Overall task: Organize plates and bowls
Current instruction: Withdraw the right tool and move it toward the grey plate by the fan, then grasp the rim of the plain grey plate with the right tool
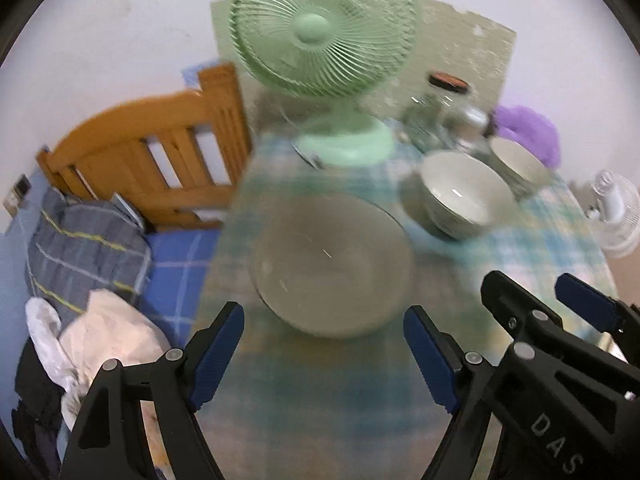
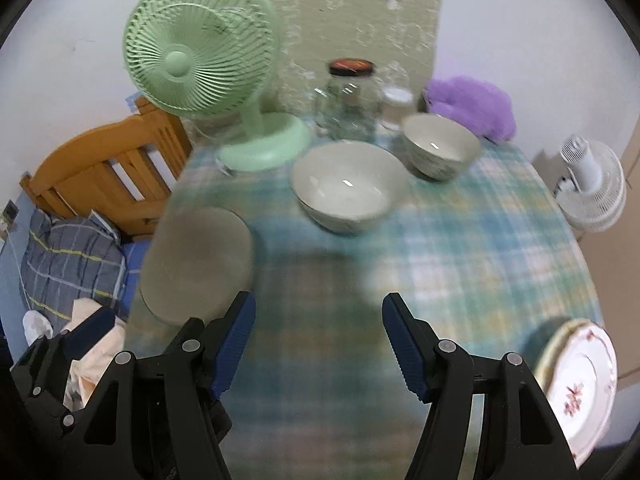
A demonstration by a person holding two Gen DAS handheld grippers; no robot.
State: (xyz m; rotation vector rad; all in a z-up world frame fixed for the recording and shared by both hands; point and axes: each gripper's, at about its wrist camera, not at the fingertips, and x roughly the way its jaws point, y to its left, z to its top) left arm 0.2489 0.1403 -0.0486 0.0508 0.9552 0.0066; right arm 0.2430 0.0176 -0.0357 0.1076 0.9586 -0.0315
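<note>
Grey plate (image 1: pixel 332 264) lies flat at the surface's (image 2: pixel 460 248) left edge, just ahead of my left tongs (image 1: pixel 324 356), which are wide open, nothing between them. Two bowls (image 2: pixel 347 188) (image 2: pixel 440 146) stand upright mid-surface, apart from each other. Flowered plate (image 2: pixel 580 392) sits at the right edge. My right tongs (image 2: pixel 318 344) are open, empty, over bare cloth. Green fan (image 2: pixel 200 60), jar (image 2: pixel 351 92) behind. Bed (image 1: pixel 120 208) left.
</note>
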